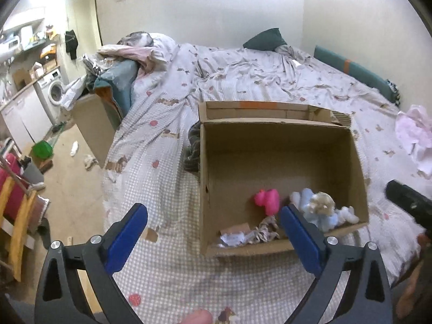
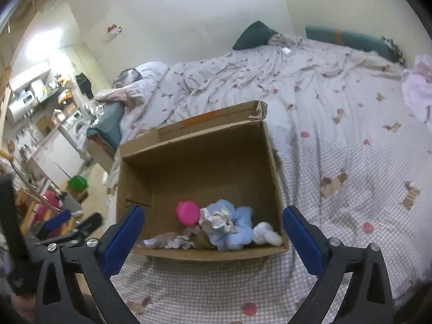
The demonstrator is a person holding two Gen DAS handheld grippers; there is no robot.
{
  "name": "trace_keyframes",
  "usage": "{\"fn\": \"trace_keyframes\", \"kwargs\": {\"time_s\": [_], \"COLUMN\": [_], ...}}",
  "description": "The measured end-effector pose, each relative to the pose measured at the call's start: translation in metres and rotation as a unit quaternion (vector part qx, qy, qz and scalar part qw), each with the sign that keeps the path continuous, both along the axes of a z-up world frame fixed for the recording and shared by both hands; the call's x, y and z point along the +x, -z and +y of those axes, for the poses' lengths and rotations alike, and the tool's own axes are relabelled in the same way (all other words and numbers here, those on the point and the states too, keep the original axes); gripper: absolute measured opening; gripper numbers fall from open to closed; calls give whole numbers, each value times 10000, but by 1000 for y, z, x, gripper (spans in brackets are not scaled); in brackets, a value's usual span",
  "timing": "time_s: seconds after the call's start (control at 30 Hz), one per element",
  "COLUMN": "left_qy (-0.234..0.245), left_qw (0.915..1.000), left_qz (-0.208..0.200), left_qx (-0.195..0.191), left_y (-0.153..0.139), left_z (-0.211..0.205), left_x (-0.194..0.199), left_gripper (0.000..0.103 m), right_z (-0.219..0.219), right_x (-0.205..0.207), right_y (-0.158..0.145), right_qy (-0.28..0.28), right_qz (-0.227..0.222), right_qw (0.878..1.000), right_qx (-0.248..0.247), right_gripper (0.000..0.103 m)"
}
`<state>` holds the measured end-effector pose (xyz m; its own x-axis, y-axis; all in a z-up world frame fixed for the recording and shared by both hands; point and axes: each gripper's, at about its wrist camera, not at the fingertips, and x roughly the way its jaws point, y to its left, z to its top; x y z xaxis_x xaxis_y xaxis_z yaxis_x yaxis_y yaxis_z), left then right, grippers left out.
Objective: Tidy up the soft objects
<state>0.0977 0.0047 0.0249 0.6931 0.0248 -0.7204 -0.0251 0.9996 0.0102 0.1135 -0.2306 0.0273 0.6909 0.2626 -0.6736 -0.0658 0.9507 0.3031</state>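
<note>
An open cardboard box (image 1: 270, 135) stands on the bed; it also shows in the right wrist view (image 2: 194, 145). In its near end lie a pink soft toy (image 1: 267, 199) (image 2: 187, 213), a light blue and white plush (image 1: 321, 210) (image 2: 232, 229) and crumpled bits of paper or cloth (image 1: 256, 235) (image 2: 178, 241). My left gripper (image 1: 213, 218) is open and empty, hovering over the box's near left corner. My right gripper (image 2: 212, 222) is open and empty, just above the box's near wall.
The bed (image 1: 167, 283) has a checked sheet, a rumpled duvet (image 1: 256, 73) and a dark green pillow (image 1: 266, 39). A pale pink cloth (image 1: 415, 137) (image 2: 418, 89) lies at the right. A dark striped cloth (image 1: 193, 148) sits left of the box. Cluttered floor and a washing machine (image 1: 52, 91) lie left.
</note>
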Motion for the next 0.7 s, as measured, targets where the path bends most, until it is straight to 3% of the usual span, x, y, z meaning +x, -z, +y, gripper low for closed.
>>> {"fn": "trace_keyframes", "kwargs": {"time_s": [0.17, 0.3, 0.47, 0.6, 0.7], "left_qy": [11, -124, -365, -196, -255], "left_qw": [9999, 9995, 9992, 9995, 9997], "left_qz": [67, 112, -66, 85, -32], "left_qx": [-156, -254, 133, -216, 33], "left_y": [3, 8, 10, 16, 15], "left_z": [7, 14, 17, 20, 15], "left_x": [-20, -33, -48, -48, -50], "left_gripper": [103, 102, 102, 102, 102], "right_z": [12, 14, 15, 25, 25], "right_x": [-19, -31, -43, -44, -44], "right_y": [2, 6, 18, 19, 20], "right_qy": [31, 3, -20, -100, -62], "right_qz": [-93, -45, 160, 109, 96], "right_qw": [9973, 9978, 9987, 9975, 9975], "right_qx": [-722, -669, -489, -697, -696], "right_gripper": [103, 103, 103, 103, 103]}}
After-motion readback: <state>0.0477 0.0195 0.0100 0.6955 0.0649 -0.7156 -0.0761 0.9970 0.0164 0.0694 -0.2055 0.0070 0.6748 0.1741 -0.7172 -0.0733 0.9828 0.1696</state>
